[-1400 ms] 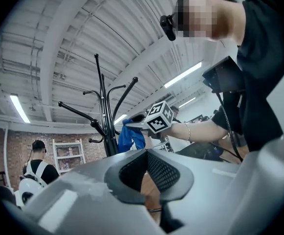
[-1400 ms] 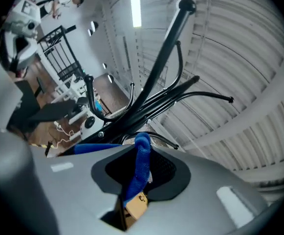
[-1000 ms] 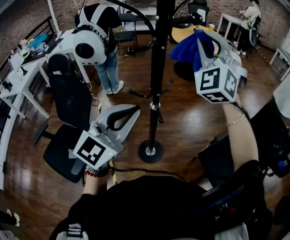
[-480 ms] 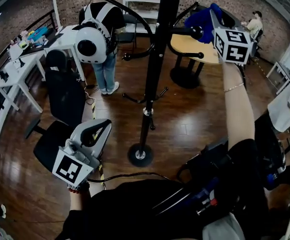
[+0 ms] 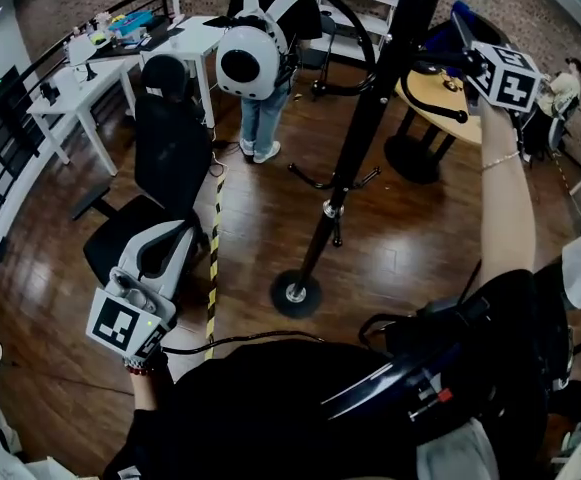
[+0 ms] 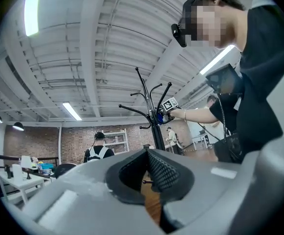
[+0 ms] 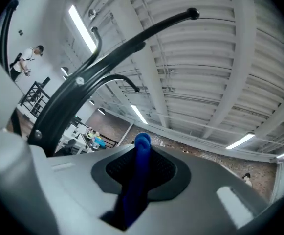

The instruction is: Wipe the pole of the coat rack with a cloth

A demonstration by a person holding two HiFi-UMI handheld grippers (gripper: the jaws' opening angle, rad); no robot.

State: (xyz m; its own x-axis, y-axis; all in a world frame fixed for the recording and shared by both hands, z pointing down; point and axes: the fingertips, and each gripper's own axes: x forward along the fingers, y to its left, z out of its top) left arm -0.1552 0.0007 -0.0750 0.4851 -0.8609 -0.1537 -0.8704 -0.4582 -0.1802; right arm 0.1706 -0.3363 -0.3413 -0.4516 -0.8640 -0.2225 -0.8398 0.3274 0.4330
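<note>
My left gripper (image 6: 146,156) hung low, well apart from coat rack pole (image 5: 365,133), jaws together, nothing between them. Pole's top was cut off in head view. My right gripper (image 7: 142,155) sat high, just right of pole, jaws clamped on blue cloth (image 7: 134,190). Couldn't make out whether cloth touched pole.

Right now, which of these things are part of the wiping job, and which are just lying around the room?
Part of the job: coat rack pole; blue cloth, clamped in the right gripper.

Just about: left gripper, shut and empty; black office chair; white desk; round table; striped floor tape.
</note>
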